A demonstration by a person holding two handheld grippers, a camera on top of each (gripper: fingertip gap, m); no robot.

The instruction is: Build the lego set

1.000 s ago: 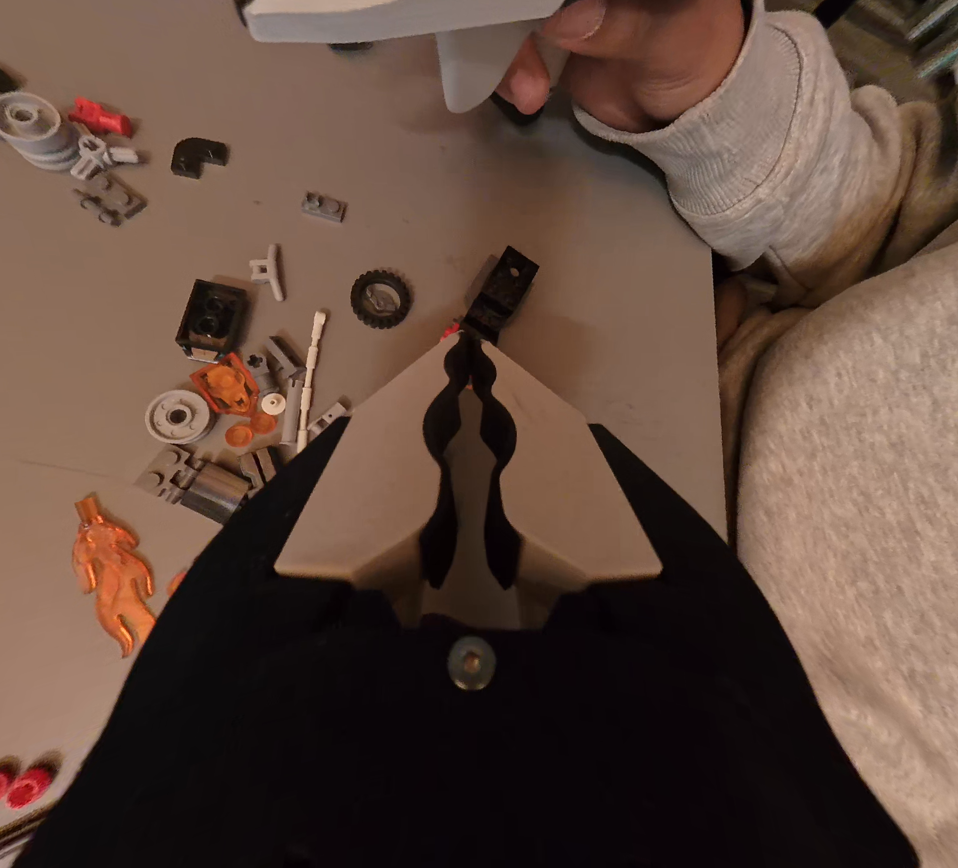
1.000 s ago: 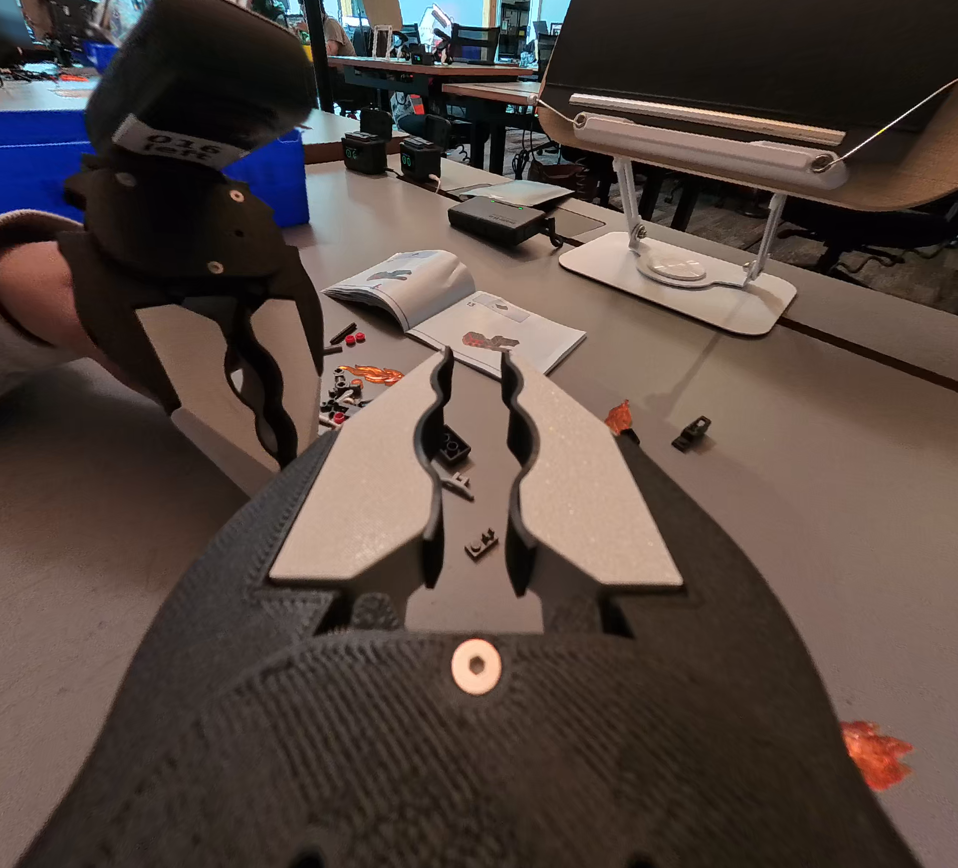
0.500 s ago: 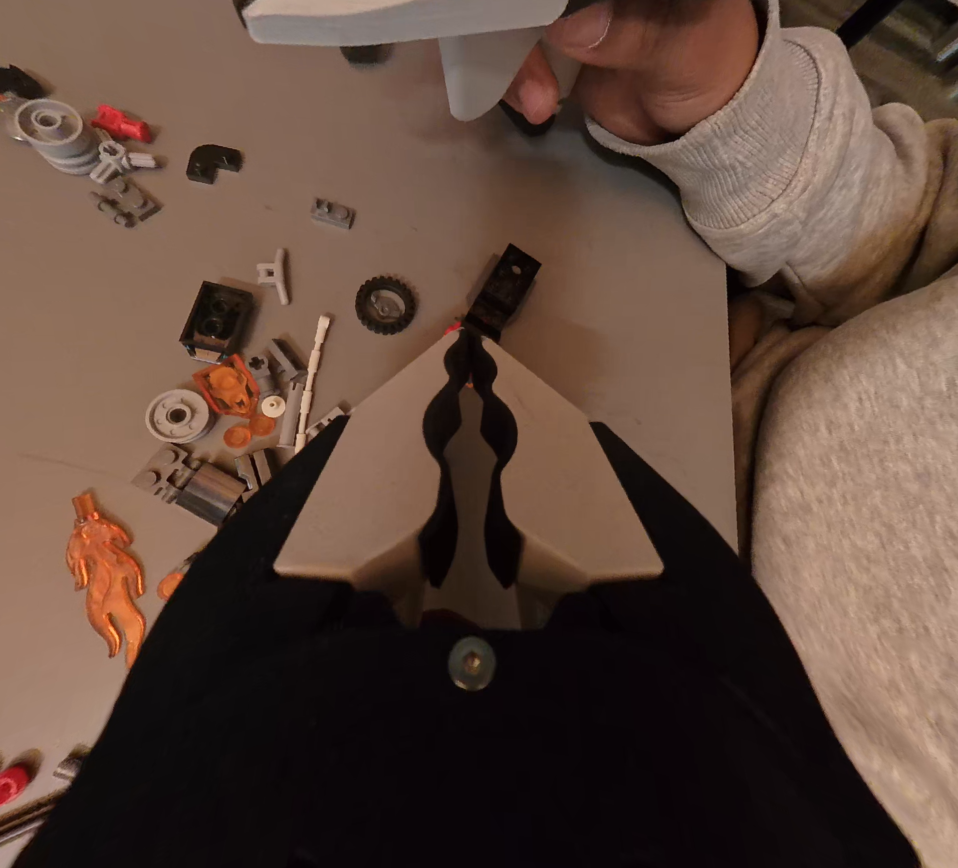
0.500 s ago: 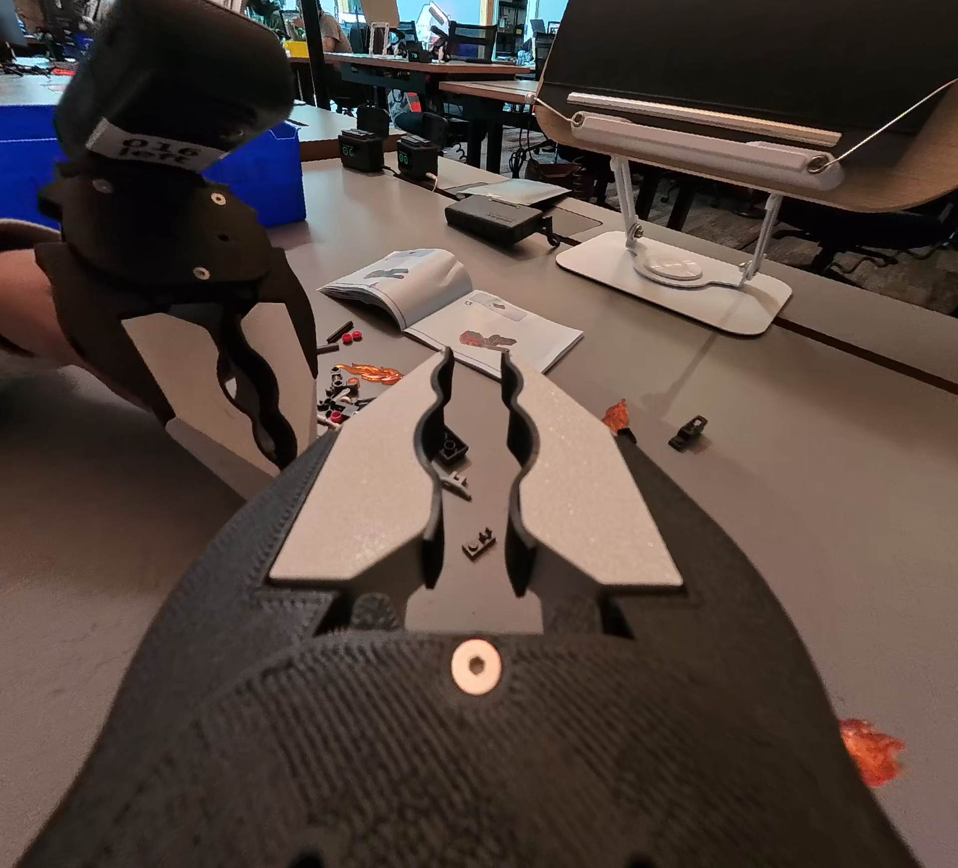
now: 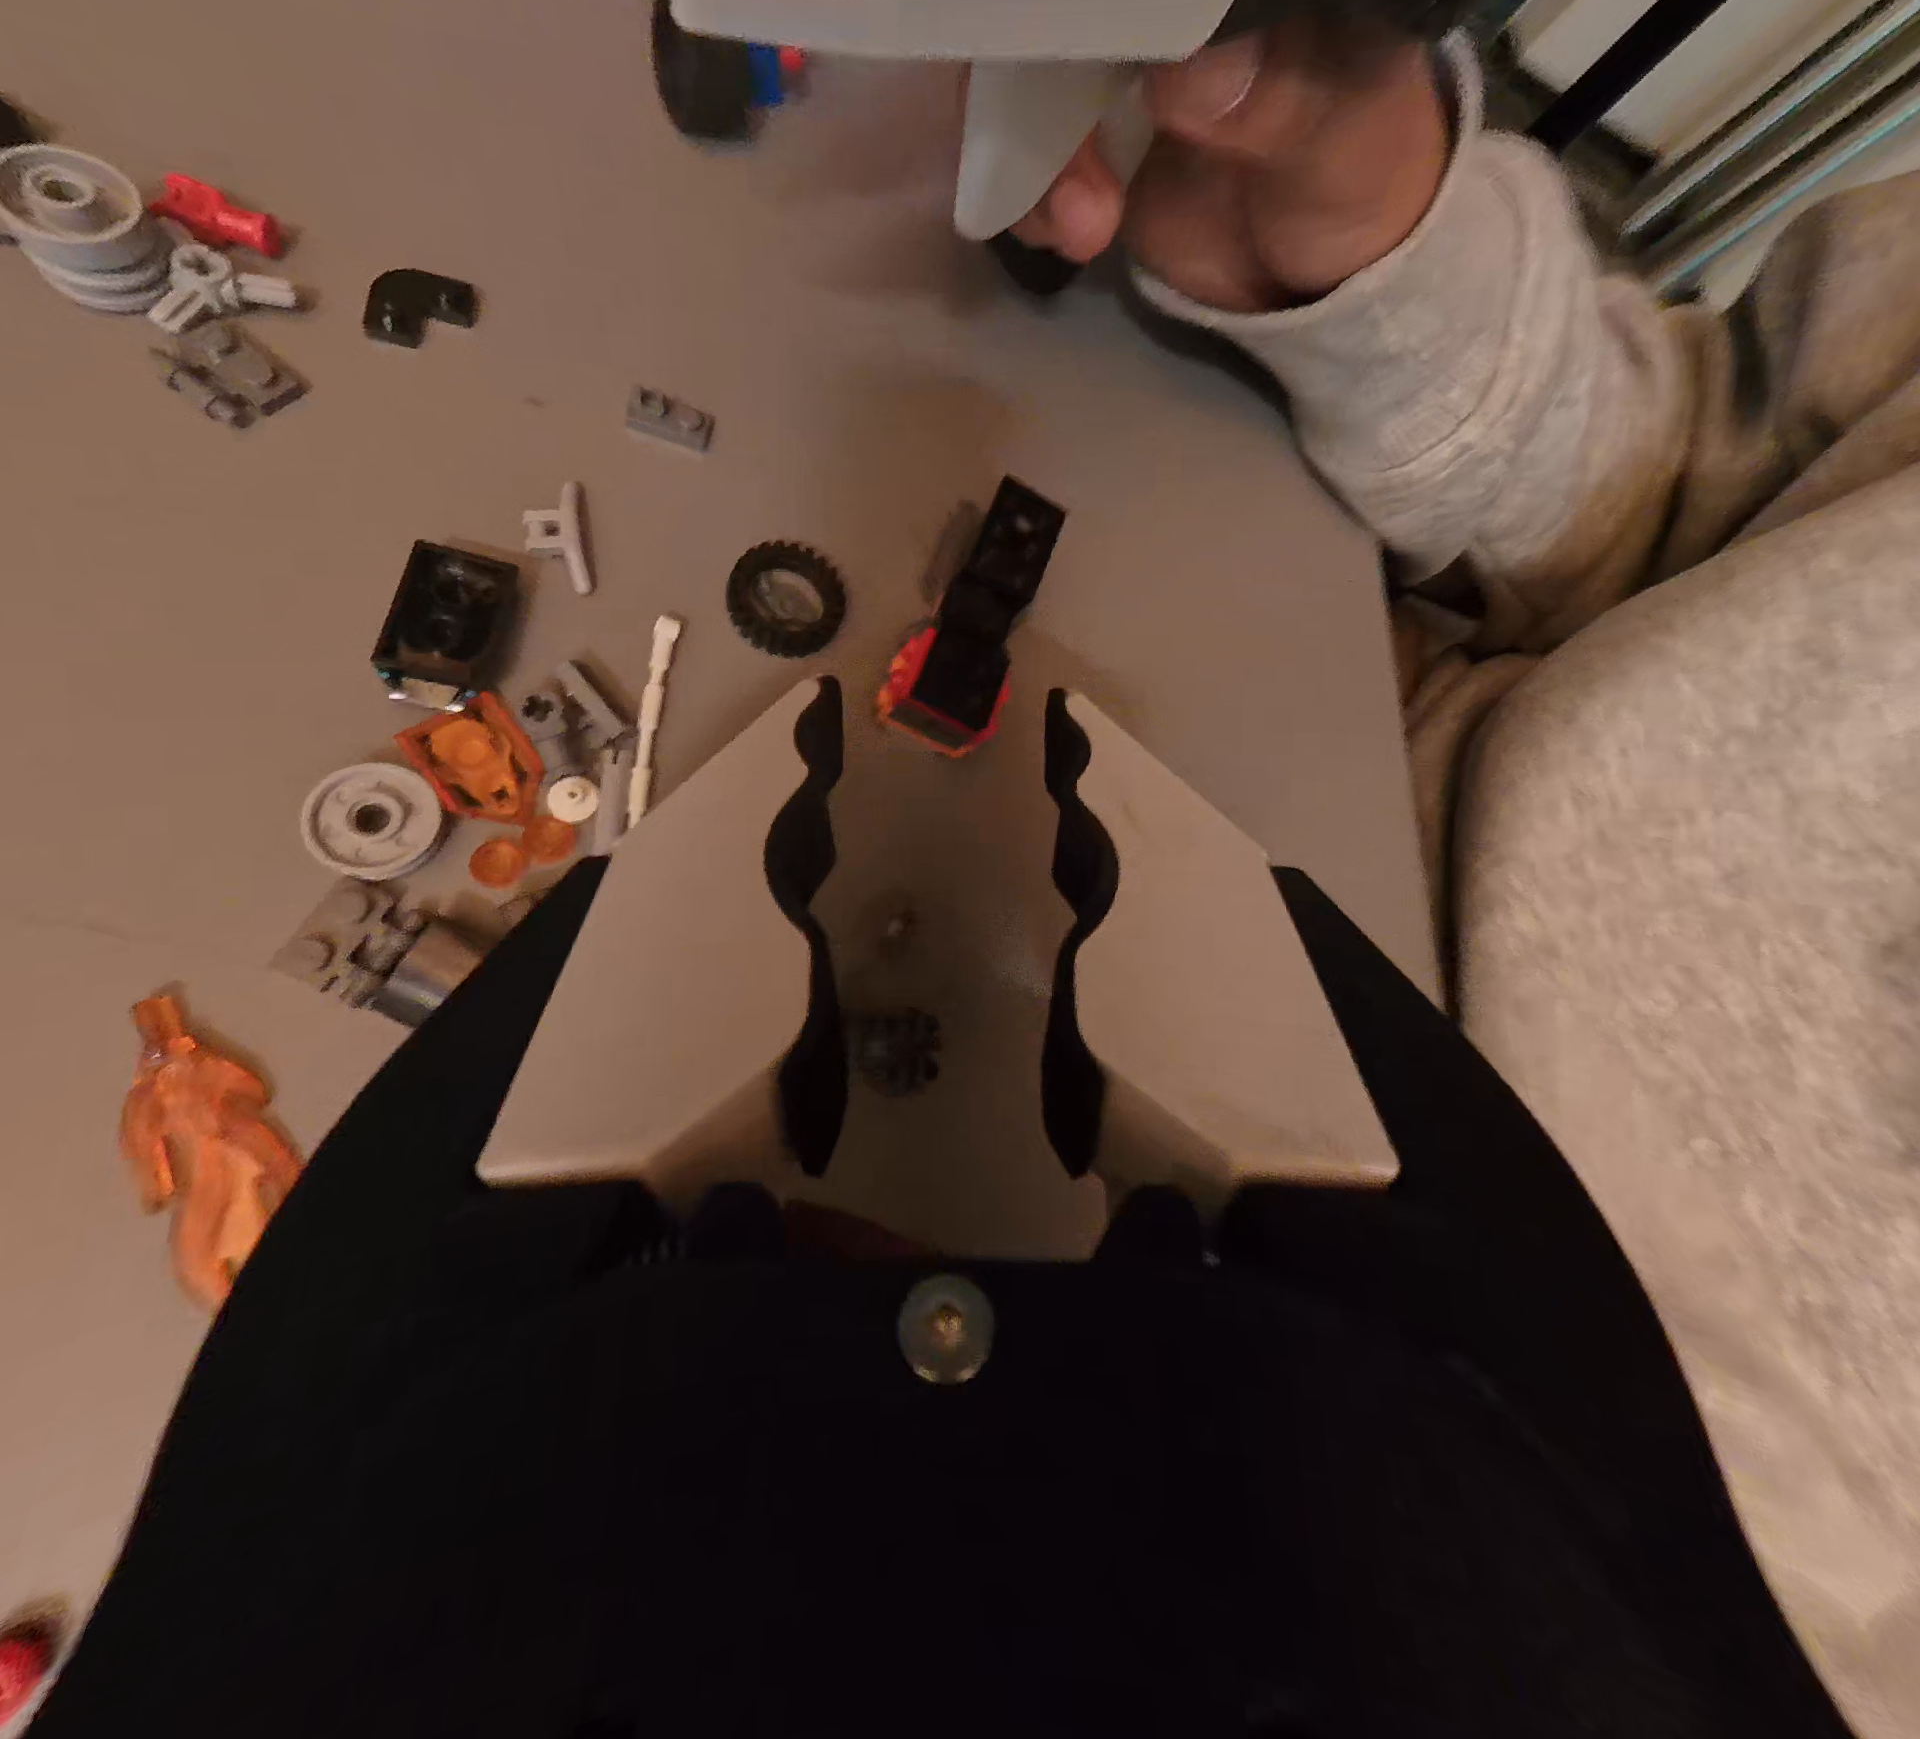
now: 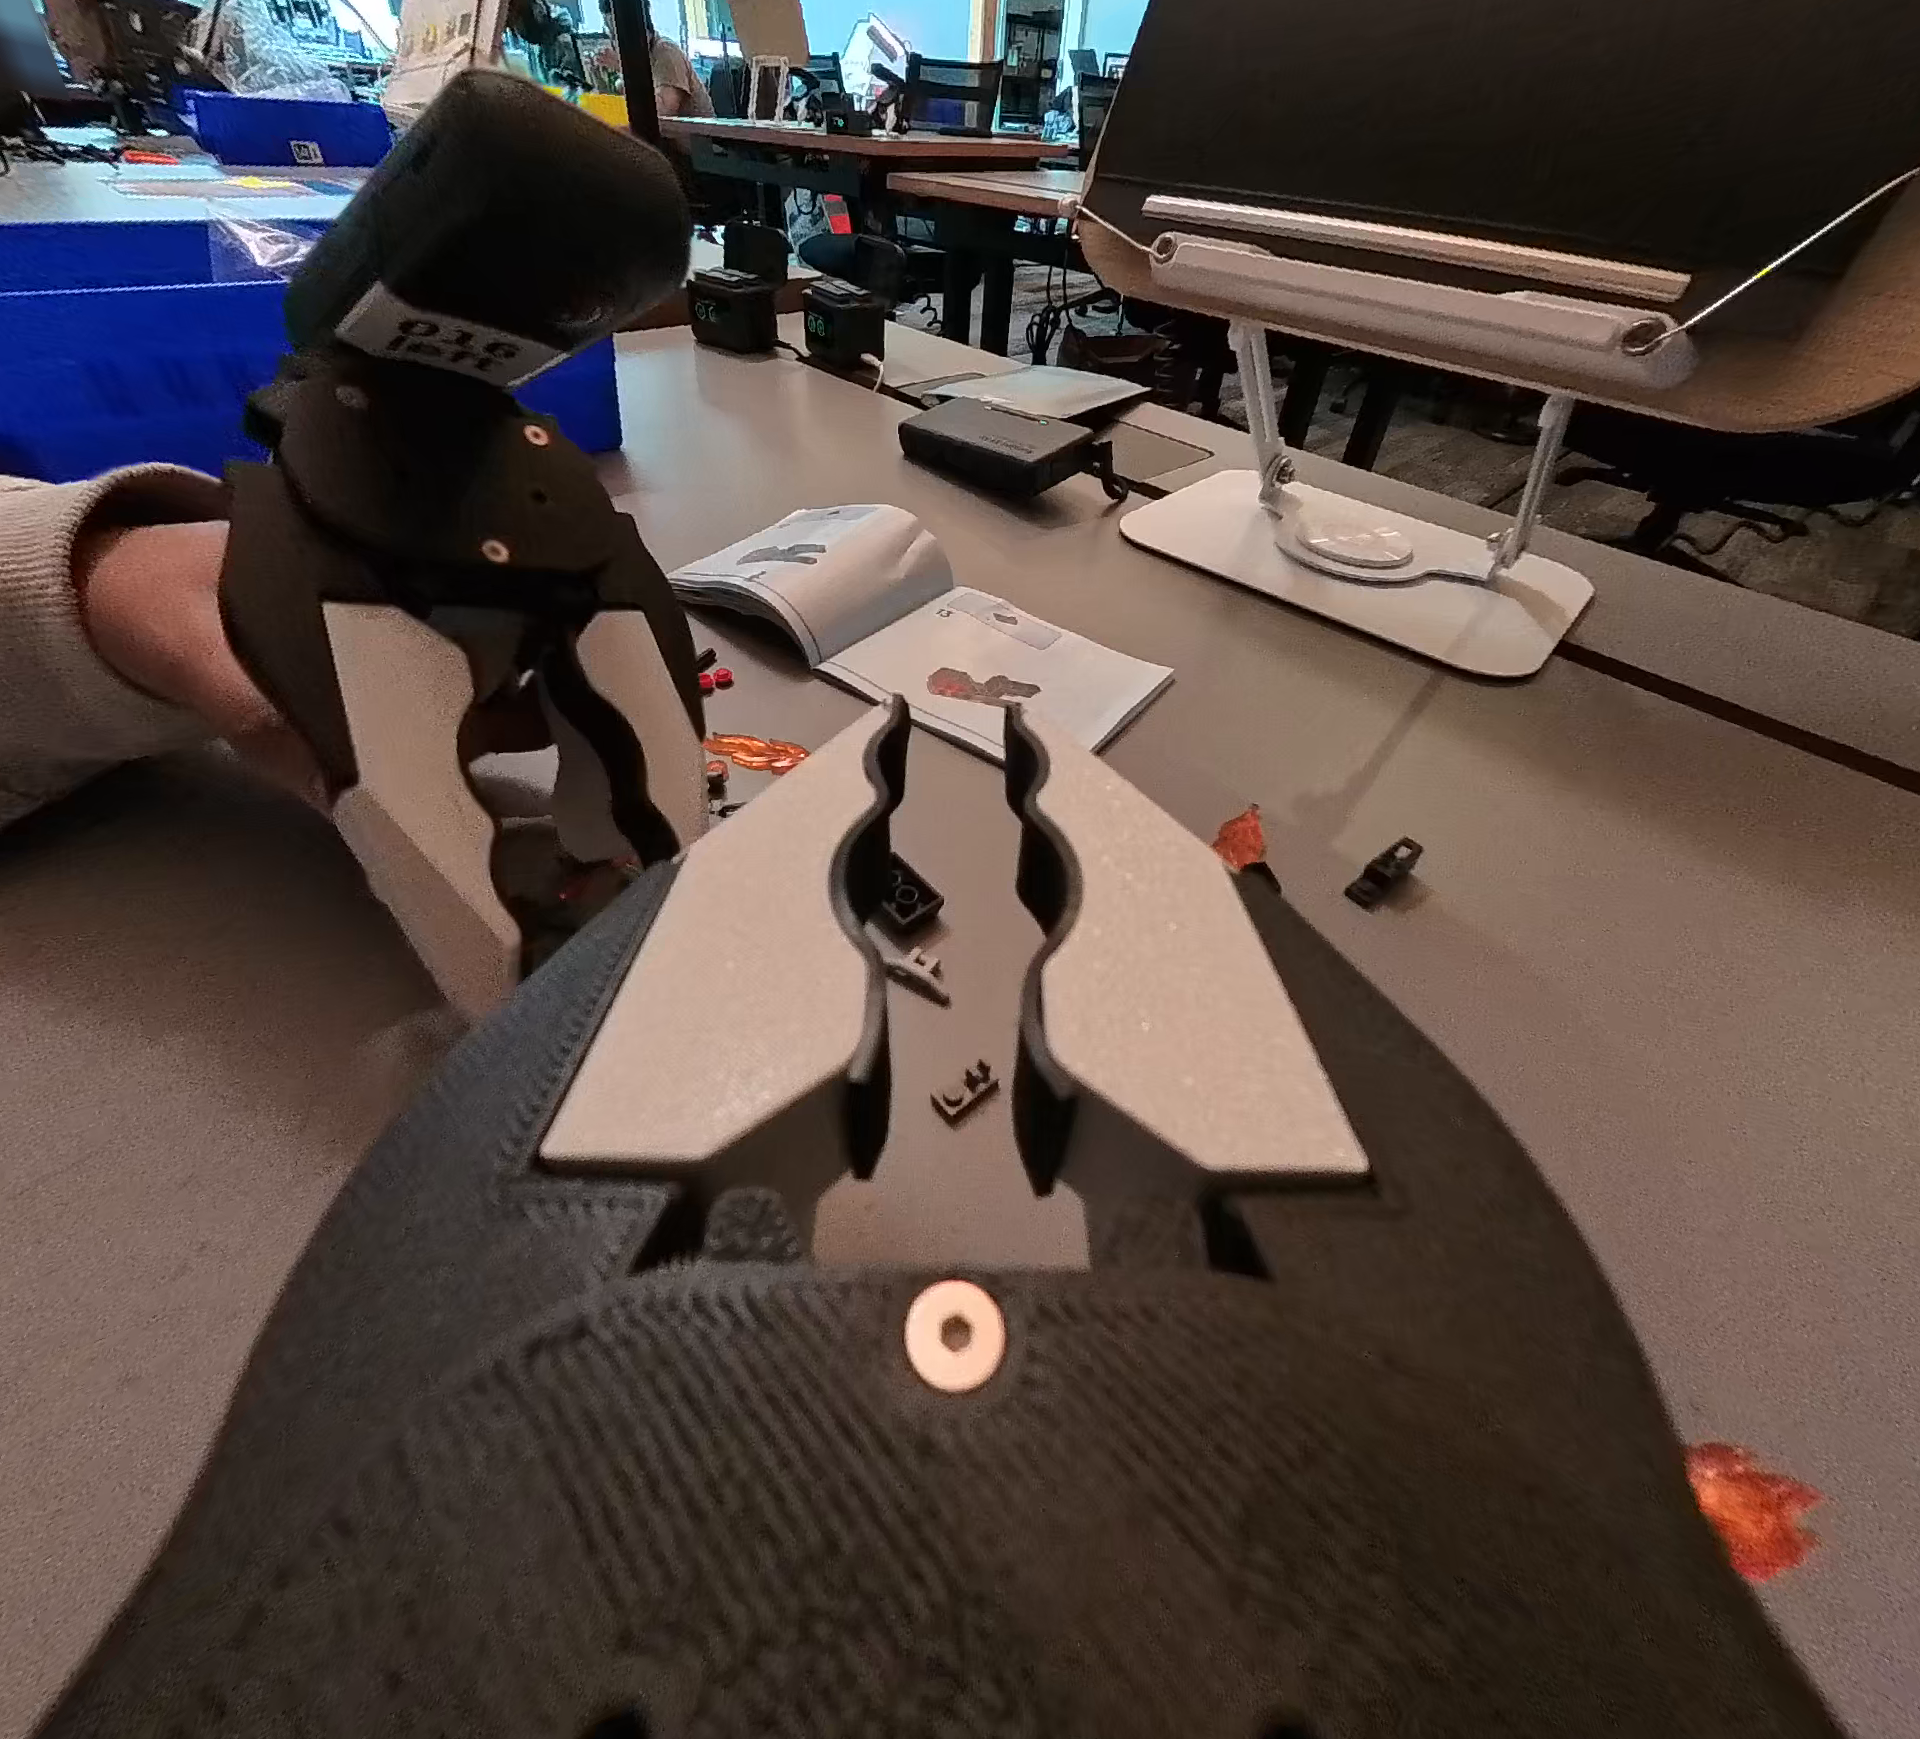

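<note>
My left gripper is open and empty, low over the grey table. A small black-and-red lego assembly lies on the table just beyond its fingertips, apart from them. A small dark gear lies between its fingers. My right gripper is open and empty, held above the table and pointing at the open instruction booklet. Under it lie a black brick, a grey bracket and a small dark plate. In the right wrist view the left gripper stands at the left.
Loose parts lie left of the left gripper: a black tyre, a black brick, a grey plate, grey hubs, an orange flame. A tablet stand is at the back right. The table's edge runs close on the right.
My left gripper has opened and let go of the black-and-red assembly, which now lies on the table. The right gripper has stayed open and moved little.
</note>
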